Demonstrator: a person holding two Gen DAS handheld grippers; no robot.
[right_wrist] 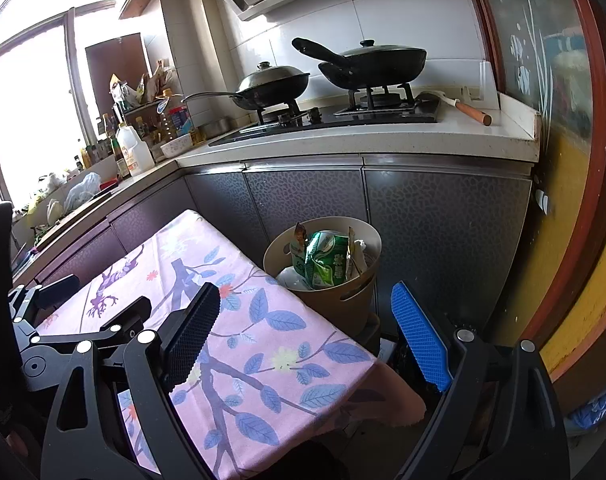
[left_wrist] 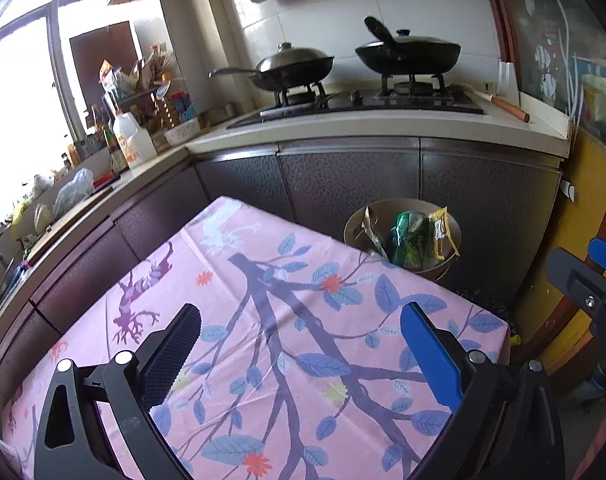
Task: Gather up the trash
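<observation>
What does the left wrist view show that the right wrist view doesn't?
Only the left wrist view shows the left gripper with its fingers spread over the pink floral tablecloth, with more of the cloth's top in view.

Only the right wrist view shows the bin's side handle slot and the white trash low in the bin, and the right gripper, open and empty.

Both show the tan trash bin holding the green packet, plus two lidded woks on the stove.

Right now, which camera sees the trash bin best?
The right wrist view: the trash bin shows its whole rim, side wall and the green packet inside. In the left wrist view, the tablecloth hides the bin's lower half.
</observation>
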